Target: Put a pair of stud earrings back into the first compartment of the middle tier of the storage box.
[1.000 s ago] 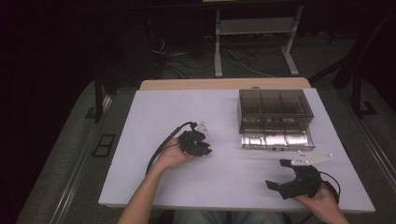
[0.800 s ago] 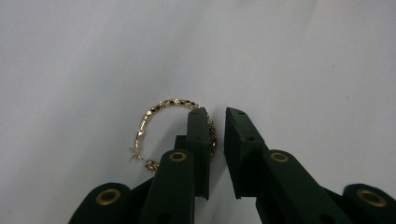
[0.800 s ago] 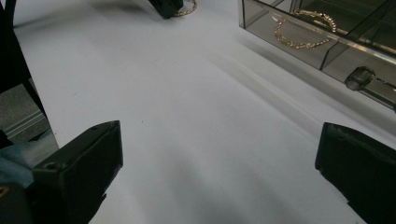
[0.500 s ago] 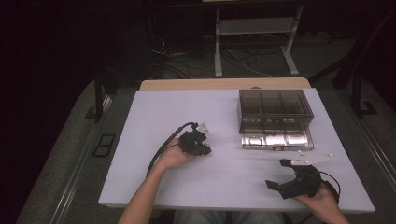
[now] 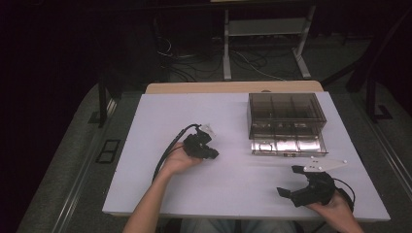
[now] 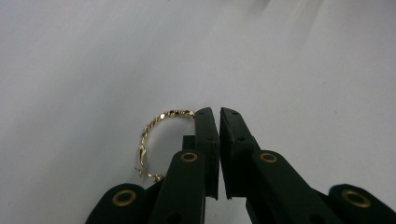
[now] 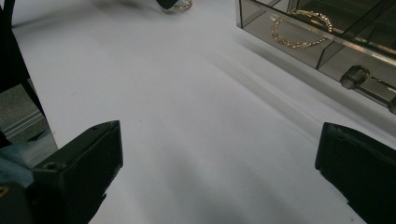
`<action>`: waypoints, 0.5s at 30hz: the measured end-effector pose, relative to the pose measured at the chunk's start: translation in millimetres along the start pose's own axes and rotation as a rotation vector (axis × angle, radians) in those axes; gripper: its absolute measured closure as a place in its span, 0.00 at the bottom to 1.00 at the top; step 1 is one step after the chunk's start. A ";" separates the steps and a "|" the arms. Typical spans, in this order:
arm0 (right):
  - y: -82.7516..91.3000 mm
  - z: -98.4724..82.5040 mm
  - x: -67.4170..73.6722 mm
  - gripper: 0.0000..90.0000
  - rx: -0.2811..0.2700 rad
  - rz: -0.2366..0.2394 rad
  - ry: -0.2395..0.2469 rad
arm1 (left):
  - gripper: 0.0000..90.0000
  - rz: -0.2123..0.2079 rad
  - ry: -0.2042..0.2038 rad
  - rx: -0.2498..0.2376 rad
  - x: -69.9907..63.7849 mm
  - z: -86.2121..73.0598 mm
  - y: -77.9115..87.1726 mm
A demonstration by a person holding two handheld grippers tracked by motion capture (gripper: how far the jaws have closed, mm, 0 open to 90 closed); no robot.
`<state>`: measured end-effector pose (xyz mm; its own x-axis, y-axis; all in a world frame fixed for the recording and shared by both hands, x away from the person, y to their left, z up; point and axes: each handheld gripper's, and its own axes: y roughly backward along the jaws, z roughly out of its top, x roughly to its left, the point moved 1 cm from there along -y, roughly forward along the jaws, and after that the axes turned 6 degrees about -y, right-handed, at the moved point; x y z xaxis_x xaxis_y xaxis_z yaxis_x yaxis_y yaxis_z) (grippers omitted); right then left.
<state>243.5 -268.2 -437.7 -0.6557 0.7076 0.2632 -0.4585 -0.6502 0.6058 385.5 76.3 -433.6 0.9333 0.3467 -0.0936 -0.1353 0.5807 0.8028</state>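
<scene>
A thin gold chain [image 6: 154, 126] lies curled on the white table [image 5: 145, 145]. One end of it runs in at the tips of my left gripper [image 6: 215, 112], whose jaws stand together on it. From above, my left gripper [image 5: 213, 154] rests left of the table's middle, pointing right. My right gripper [image 5: 287, 180] sits at the front right with its jaws wide apart and nothing between them. In the right gripper view its own jaws [image 7: 219, 154] frame bare table, and the chain [image 7: 181, 5] shows far off at the top.
A smoked clear drawer box [image 5: 284, 114] stands at the back right, its lower drawer [image 5: 286, 144] pulled out toward me. Gold bracelets [image 7: 299, 32] lie in the drawer, which has a clear knob [image 7: 355, 77]. A cable [image 5: 167, 150] trails from the left gripper.
</scene>
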 end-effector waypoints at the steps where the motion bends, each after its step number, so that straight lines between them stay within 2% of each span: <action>1: 0.1 0.0 -0.1 0.00 -0.002 0.000 0.001 | 0.95 0.000 0.007 -0.002 -0.4 0.2 1.5; 4: 0.1 0.1 -0.3 0.00 -0.001 0.000 0.000 | 0.95 0.005 -0.013 -0.020 1.4 1.8 4.8; 7: 0.2 0.0 -0.1 0.00 -0.001 0.000 0.001 | 0.95 0.001 -0.004 -0.039 1.6 3.3 8.9; 9: 0.3 0.0 -0.1 0.00 -0.001 0.000 0.000 | 0.95 -0.003 -0.023 -0.043 2.6 4.9 11.4; 11: 0.1 -0.1 -0.5 0.00 0.001 0.000 -0.001 | 0.95 -0.014 -0.020 -0.052 -1.0 8.9 13.4; 12: -0.2 -0.2 -0.6 0.00 0.001 0.000 -0.002 | 0.95 -0.012 -0.048 -0.053 -2.4 12.4 14.5; 15: -0.7 -0.1 -0.4 0.00 0.000 -0.002 -0.002 | 0.95 -0.009 -0.082 -0.058 -8.9 23.5 19.1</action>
<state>244.0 -268.1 -438.2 -0.6539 0.7092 0.2635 -0.4594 -0.6488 0.6066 382.4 66.9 -403.6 0.9584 0.2809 -0.0505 -0.1431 0.6261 0.7665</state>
